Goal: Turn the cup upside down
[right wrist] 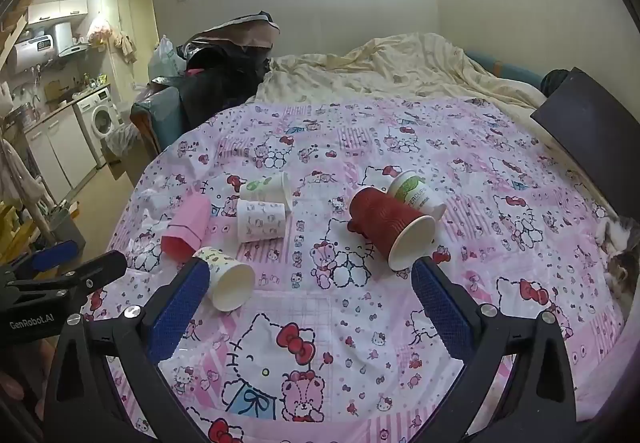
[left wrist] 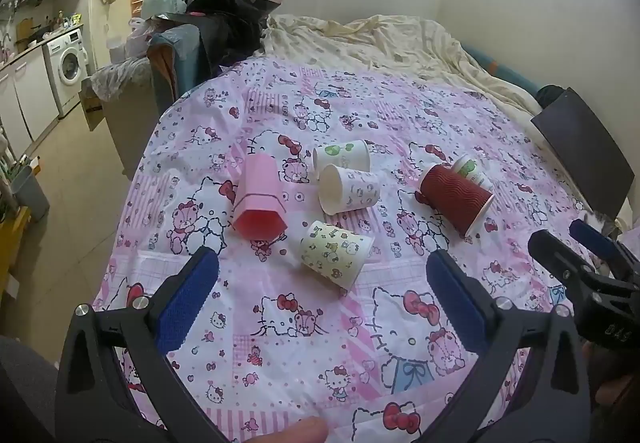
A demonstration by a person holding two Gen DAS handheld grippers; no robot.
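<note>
Both grippers (left wrist: 320, 299) (right wrist: 308, 299) gape just short of toppled cups (left wrist: 335, 253)

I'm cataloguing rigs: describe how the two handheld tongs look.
Both tongs, left and right, have black angular frames with silver screws and textured blue pads inside each finger. White "GenRobot.AI" lettering marks the left body. No cables or sleeves show.

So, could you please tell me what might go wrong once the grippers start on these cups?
1. All six cups lie on their sides, so a nudge could roll one; the yellow patterned cup is close to the right gripper.
2. The red ribbed cup touches the green-print cup; lifting one may drag the other.
3. The thin tablecloth looks wrinkled and could bunch under the open left gripper.
</note>
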